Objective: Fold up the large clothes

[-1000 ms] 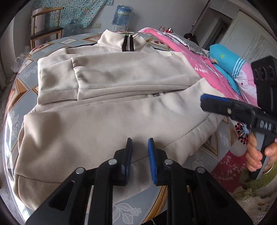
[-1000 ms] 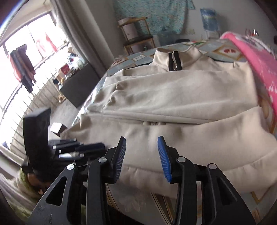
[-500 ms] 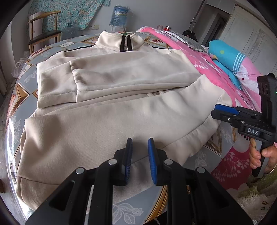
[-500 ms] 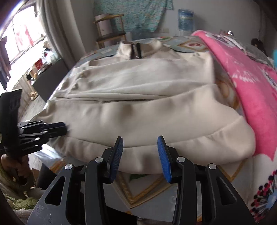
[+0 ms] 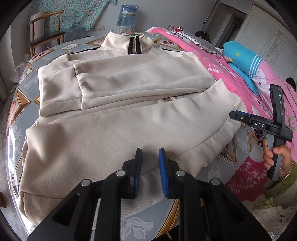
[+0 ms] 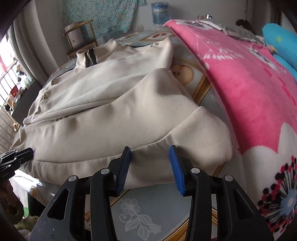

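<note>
A cream zip jacket [image 5: 120, 120] lies flat on the patterned table [image 5: 148, 224], collar [image 5: 128, 42] at the far side and both sleeves folded across the chest. My left gripper [image 5: 150, 151] hovers over the near hem, its blue pads a narrow gap apart with nothing between them. My right gripper [image 6: 150, 148] stands open just above the hem band of the jacket [image 6: 111, 120], near its right corner. In the left wrist view the right gripper [image 5: 241, 117] shows at the jacket's right edge, held by a hand [image 5: 276, 157]. The left gripper [image 6: 24, 153] shows at the hem's left end.
A pink flowered blanket [image 6: 241, 83] covers the table's right side, right beside the jacket, with a blue pillow [image 5: 239, 59] on it. A wooden chair [image 5: 46, 35] and a water bottle [image 5: 127, 15] stand beyond the far edge. The near table edge [image 6: 148, 213] lies just under the hem.
The right gripper has swung right along the hem and sunk a little, ending at the jacket's right corner. The left gripper and the jacket have stayed still.
</note>
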`<state>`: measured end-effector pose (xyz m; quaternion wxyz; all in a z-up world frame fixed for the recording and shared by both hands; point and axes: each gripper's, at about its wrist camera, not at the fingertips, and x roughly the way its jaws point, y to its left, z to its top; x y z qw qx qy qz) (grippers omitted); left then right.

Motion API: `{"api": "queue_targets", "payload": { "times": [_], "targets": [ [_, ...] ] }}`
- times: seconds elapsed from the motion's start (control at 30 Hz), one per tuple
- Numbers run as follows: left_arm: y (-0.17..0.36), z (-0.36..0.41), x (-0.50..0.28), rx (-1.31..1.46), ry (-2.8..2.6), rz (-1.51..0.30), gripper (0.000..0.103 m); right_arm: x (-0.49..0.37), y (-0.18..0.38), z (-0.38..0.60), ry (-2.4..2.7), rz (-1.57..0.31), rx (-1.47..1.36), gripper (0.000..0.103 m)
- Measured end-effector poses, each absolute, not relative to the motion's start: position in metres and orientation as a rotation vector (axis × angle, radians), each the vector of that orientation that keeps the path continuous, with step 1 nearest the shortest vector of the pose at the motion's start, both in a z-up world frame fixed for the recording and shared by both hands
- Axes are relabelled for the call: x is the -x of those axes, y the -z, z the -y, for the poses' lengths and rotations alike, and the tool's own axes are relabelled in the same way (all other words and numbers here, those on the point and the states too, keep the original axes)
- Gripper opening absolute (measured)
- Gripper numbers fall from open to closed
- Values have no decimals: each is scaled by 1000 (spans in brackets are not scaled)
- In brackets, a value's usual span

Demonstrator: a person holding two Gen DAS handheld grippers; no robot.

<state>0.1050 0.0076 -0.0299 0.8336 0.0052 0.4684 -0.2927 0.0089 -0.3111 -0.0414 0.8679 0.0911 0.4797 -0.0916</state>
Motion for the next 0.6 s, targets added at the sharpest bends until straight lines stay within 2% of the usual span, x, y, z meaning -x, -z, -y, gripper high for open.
{"api": "queue_targets", "payload": {
  "times": [0.13,0.17,0.2,0.3,0.43,0.53,0.6],
  "targets": [
    [15,-25,-101,18,603,-972,19,-10,15,291,110,-942,-198,49],
    [12,-33,-101,26,581,-971,21,-11,10,282,70,-931,-200,55],
    [12,-41,-100,25,550,-976,24,-13,6,273,30,-925,-194,57],
    [21,-66,-104,22,432,-1024,25,-20,4,239,-89,-922,-146,63],
    [28,-86,-106,130,425,-1033,25,-34,25,206,-147,-972,-49,64],
    [26,-80,-107,94,413,-1038,25,-46,48,200,-132,-1045,-2,65],
    [17,-79,-109,72,411,-1035,26,-48,42,206,-149,-1043,-40,65]
  ]
}}
